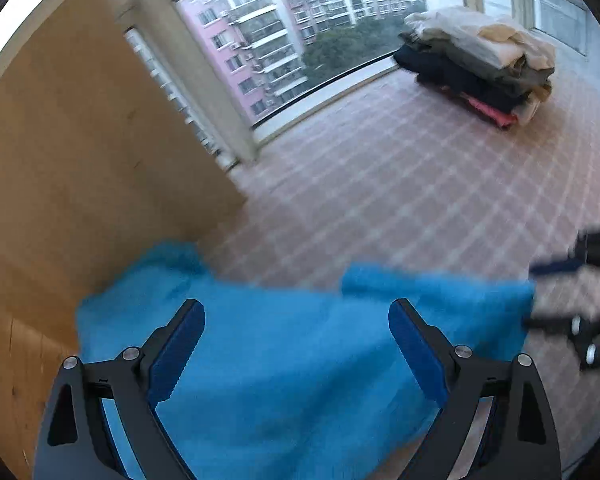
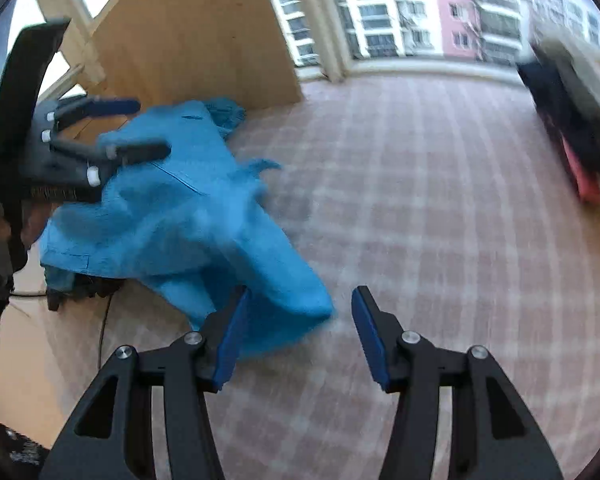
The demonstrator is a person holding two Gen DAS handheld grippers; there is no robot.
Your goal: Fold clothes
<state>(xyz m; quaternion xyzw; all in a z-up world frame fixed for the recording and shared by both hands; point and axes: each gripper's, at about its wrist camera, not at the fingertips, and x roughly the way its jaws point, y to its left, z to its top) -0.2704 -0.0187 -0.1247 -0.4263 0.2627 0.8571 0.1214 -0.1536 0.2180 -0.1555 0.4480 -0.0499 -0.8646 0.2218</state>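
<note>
A bright blue garment (image 1: 292, 360) lies rumpled on the pink checked cover (image 1: 380, 184). My left gripper (image 1: 296, 304) hovers over it with jaws wide open, nothing pressed between its pads. From the right wrist view the garment (image 2: 172, 216) spreads leftward, and the left gripper (image 2: 152, 127) hangs open above its far part. My right gripper (image 2: 302, 291) is open; the garment's near corner lies by its left finger (image 2: 230, 332), not pinched. In the left wrist view the right gripper (image 1: 530, 295) shows blurred at the garment's right edge.
A stack of folded clothes (image 1: 480, 64) sits at the far right near the window (image 1: 292, 36); it also shows in the right wrist view (image 2: 572, 120). A tall wooden board (image 1: 80, 140) stands at the left. A dark object and cable (image 2: 100, 312) lie under the garment's left edge.
</note>
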